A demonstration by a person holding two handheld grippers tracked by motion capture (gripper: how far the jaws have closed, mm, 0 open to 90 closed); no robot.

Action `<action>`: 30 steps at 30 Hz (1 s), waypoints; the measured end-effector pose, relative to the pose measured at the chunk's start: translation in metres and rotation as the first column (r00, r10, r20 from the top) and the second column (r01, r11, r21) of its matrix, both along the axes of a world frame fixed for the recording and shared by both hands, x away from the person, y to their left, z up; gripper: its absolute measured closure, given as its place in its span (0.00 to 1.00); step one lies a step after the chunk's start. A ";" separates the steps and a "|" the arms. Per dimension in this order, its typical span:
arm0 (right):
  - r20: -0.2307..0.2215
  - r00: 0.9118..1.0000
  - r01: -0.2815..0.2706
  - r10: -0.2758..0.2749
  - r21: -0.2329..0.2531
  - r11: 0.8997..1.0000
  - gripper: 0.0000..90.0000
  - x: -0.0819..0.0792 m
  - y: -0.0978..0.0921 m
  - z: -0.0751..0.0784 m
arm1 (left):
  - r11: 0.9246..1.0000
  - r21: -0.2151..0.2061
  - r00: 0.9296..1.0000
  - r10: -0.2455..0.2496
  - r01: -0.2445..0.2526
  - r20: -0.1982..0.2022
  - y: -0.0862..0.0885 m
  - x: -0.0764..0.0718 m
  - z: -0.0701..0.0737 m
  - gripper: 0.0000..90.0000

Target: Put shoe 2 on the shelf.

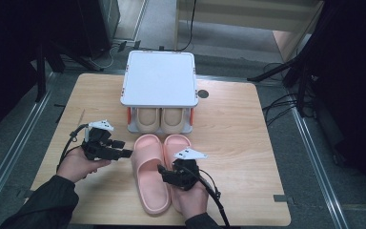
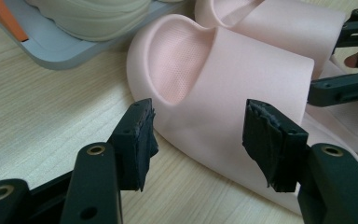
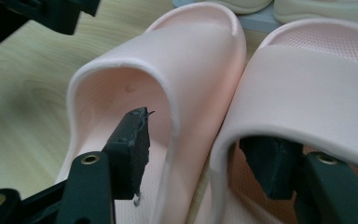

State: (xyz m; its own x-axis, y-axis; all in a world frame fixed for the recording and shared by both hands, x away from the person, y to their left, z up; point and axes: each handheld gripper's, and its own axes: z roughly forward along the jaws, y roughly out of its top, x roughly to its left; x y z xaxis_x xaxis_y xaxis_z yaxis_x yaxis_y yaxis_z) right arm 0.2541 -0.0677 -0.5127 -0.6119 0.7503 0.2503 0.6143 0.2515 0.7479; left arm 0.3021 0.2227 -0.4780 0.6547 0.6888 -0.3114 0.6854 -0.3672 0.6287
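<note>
A pair of pink slippers lies side by side on the wooden table, the left slipper (image 1: 147, 183) (image 2: 242, 70) (image 3: 177, 51) touching the right slipper (image 1: 176, 143) (image 3: 307, 79). My right gripper (image 1: 167, 171) (image 3: 198, 135) is open and straddles their touching inner sides. One jaw sits under each strap, and neither pad presses on a wall. My left gripper (image 1: 124, 149) (image 2: 200, 116) is open just left of the left slipper, with its jaws facing that slipper's outer side and strap.
A white two-level rack (image 1: 159, 78) (image 2: 60, 51) stands right behind the pink pair, with two beige slippers (image 1: 161, 119) (image 2: 93, 18) on its lower shelf. A round cable hole (image 1: 203, 93) sits right of the rack. Bare table (image 1: 248, 143) stretches to the right.
</note>
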 end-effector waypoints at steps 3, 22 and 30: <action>0.032 0.999 0.039 -0.038 -0.038 0.998 0.48 0.000 0.008 -0.002 | 1.000 0.006 1.000 -0.004 0.004 -0.005 0.000 0.000 -0.001 0.48; 0.028 0.994 0.106 -0.104 -0.069 0.992 0.81 0.001 0.010 0.000 | 1.000 0.008 1.000 -0.006 0.006 -0.001 -0.001 0.000 -0.001 0.48; -0.033 0.997 0.071 -0.072 -0.046 0.996 0.86 0.006 -0.002 0.005 | 1.000 -0.008 1.000 0.015 -0.015 0.010 0.005 0.000 0.002 0.48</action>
State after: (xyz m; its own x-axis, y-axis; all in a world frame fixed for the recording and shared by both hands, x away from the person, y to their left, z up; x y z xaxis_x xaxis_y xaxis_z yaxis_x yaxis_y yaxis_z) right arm 0.2602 -0.0699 -0.5079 -0.5477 0.8029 0.2353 0.6572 0.2389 0.7148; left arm 0.3023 0.2280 -0.4762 0.6478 0.6958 -0.3102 0.6841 -0.3521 0.6388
